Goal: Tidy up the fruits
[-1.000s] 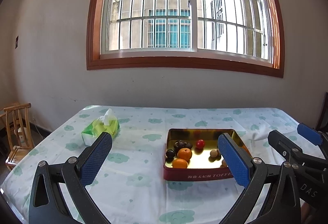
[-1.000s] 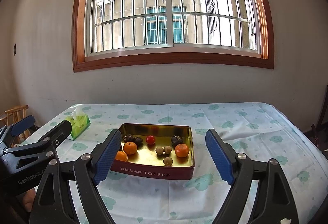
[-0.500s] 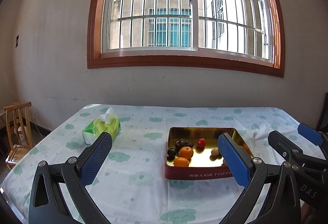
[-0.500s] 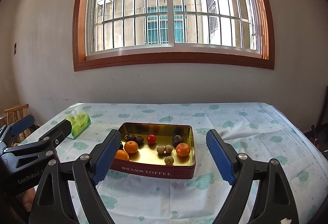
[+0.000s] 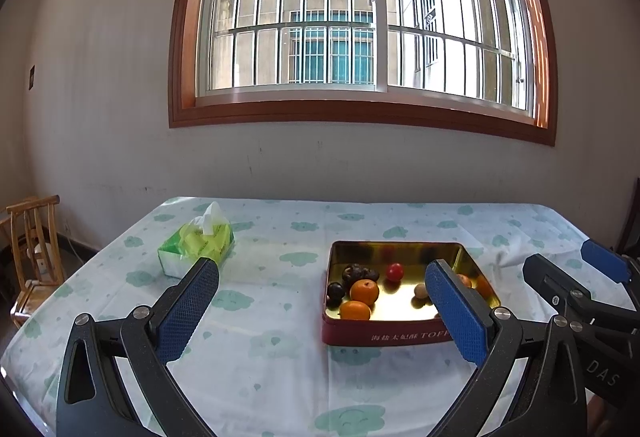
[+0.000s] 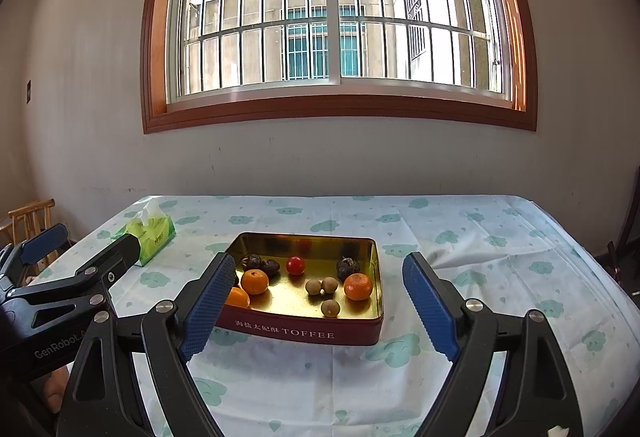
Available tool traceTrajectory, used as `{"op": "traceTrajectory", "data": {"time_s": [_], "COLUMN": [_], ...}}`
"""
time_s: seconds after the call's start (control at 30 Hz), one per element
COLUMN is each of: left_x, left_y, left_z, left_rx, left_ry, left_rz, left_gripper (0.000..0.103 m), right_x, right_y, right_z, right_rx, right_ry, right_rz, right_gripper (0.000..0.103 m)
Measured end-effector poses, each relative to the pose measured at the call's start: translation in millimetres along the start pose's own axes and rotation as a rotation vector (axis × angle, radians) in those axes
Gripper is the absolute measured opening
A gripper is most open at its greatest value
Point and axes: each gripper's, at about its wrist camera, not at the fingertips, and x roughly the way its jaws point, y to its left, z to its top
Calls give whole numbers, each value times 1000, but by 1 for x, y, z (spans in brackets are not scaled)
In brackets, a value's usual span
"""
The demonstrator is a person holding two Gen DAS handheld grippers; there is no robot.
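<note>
The table [image 6: 500, 277], under a pale cloth printed with green clouds, stands against a scuffed white wall below a wide barred window [image 6: 332, 17] in a brown frame, so daylight falls straight onto the work. On it, the landmark is the red toffee tin [image 6: 304, 331], open, with a gold inside; every fruit in view lies in it, and no fruit shows on the cloth around it. Inside the tin, one mandarin [image 6: 358, 286] sits toward the right wall, a second [image 6: 255, 281] and a third [image 6: 237, 297] toward the left wall, dark wrinkled fruits [image 6: 262, 264] at the back left with another [image 6: 347, 267] at the back right, three small brown longans [image 6: 322, 287] near the middle and front, and a red cherry tomato [image 6: 295, 265] at the back centre. That loose mix would fit fruit just gathered into the tin or fruit waiting to be sorted out of it. The right gripper [image 6: 316, 305] hovers just in front of the tin, jaws spread wide and holding nothing; the left gripper [image 5: 322, 311] hangs in front and to the tin's left, likewise gaping and empty, seemingly poised either way. A green tissue pack [image 5: 196, 245] lies well left of the tin, and a wooden chair [image 5: 34, 253] stands off the table's left edge.
</note>
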Motion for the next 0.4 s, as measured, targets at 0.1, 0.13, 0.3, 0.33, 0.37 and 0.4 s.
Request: {"op": "traceTrajectory", "data": {"time_s": [0.1, 0.13, 0.3, 0.33, 0.37, 0.4], "left_x": [5, 7, 14, 16, 17, 19], "left_y": [-2, -4, -10, -11, -11, -12], "left_z": [-2, -2, -5, -6, -7, -8], "left_rx": [11, 17, 41, 43, 50, 58], "left_ry": [8, 7, 6, 7, 9, 16], "left_rz": [-1, 7, 27, 33, 36, 36], "left_gripper": [102, 102, 103, 103, 103, 102], "right_x": [4, 5, 13, 15, 18, 22], "right_y": [-1, -2, -9, -12, -16, -23], "right_z": [-2, -2, -7, -8, -9, -10], "right_rx": [2, 3, 6, 7, 7, 9], "right_ry": [11, 16, 44, 50, 59, 74], "right_rz": [0, 2, 2, -1, -5, -6], "right_gripper": [84, 84, 84, 84, 84, 85]}}
